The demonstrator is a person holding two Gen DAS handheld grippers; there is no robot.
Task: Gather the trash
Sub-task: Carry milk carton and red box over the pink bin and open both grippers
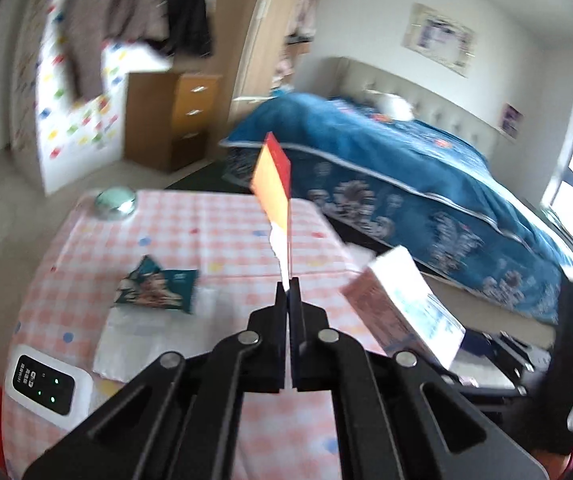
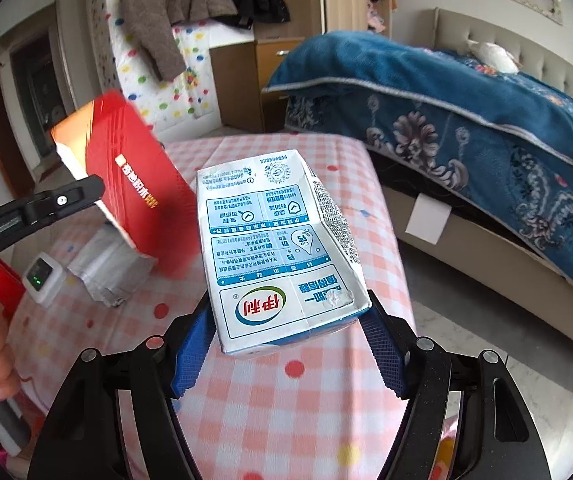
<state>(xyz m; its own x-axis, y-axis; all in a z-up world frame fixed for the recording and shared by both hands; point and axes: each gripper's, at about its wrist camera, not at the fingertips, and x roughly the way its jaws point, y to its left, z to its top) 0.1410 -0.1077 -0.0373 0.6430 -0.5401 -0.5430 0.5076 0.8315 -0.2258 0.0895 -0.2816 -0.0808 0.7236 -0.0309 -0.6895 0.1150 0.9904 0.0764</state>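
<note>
two pieces of trash aloft over the checked table

milk carton (image 2: pixel 282 256) clamped in the right gripper (image 2: pixel 286 340), long axis running straight ahead; red packet (image 1: pixel 273 178) pinched upright by the left gripper (image 1: pixel 289 292). teal wrapper (image 1: pixel 158 286) (still on the tablecloth (image 1: pixel 214 220)) lies left-forward, nearer the left.

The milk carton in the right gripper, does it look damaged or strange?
Yes. The milk carton held by the right gripper is dented, its side panel creased inward, with a scuffed spot near one corner.

Glossy red card packet (image 2: pixel 134 184), matt paper milk carton (image 2: pixel 274 248), seemingly cloth checked tablecloth (image 2: pixel 286 408)
</note>
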